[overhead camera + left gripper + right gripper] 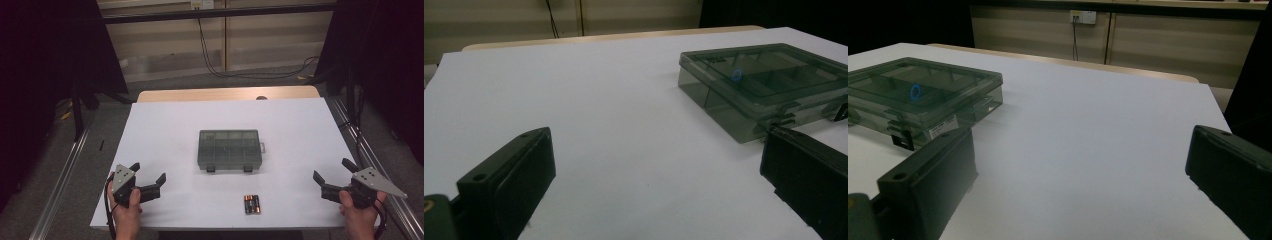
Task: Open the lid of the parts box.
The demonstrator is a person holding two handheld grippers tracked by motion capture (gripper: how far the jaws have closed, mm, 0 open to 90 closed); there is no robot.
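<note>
White table (pixel 165 130) bears closed organizer box (pixel 229 149), long axis left-right.

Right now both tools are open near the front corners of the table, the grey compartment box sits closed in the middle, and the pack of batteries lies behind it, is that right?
Not quite. The pack of batteries lies in front of the grey compartment box, toward the person, not behind it, as the high view shows. The rest holds: the left tool and right tool are open and the box is closed.
</note>
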